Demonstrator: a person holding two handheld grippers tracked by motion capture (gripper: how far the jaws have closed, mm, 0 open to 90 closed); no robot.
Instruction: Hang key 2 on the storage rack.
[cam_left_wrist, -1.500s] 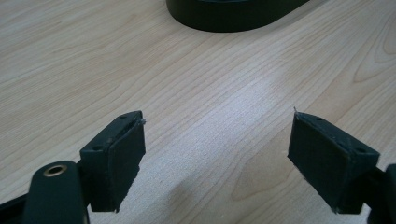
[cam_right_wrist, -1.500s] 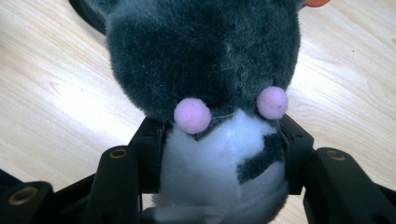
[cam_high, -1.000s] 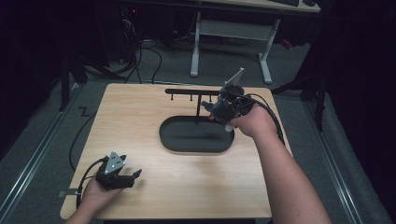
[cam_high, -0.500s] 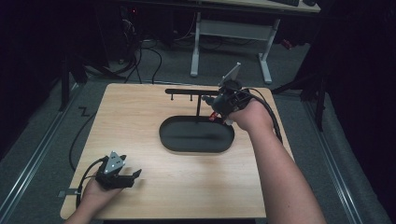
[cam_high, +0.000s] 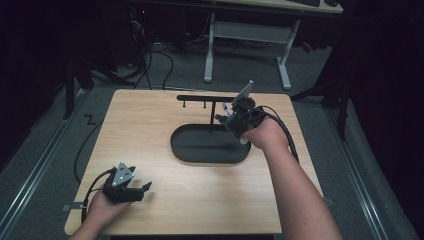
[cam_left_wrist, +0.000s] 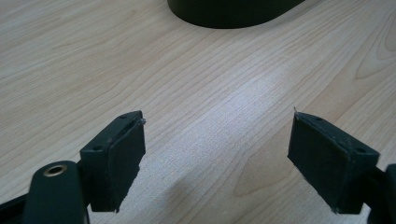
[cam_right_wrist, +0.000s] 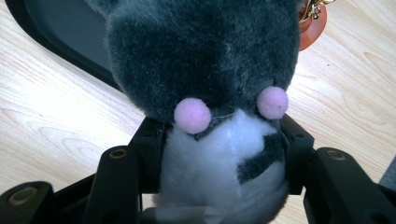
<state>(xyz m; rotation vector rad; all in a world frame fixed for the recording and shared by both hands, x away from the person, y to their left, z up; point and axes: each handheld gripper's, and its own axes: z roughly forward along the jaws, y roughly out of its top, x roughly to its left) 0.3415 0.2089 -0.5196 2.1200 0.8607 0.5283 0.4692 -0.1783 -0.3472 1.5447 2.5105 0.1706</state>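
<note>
In right gripper (cam_right_wrist: 219, 154), fuzzy grey plush toy (cam_right_wrist: 205, 60)

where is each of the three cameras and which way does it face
High view: above the person's side, looking forward and down on the table; both forearms, left tool, right tool.
Left gripper view: rides the left tool, looking low across bare wood; jaws apart.
Right gripper view: rides the right tool, jaws clamping a plush toy.
Shared: the black tray.

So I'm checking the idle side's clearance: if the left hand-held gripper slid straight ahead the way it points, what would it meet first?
Probably the black oval tray, after bare table; its open jaws point roughly there.
</note>
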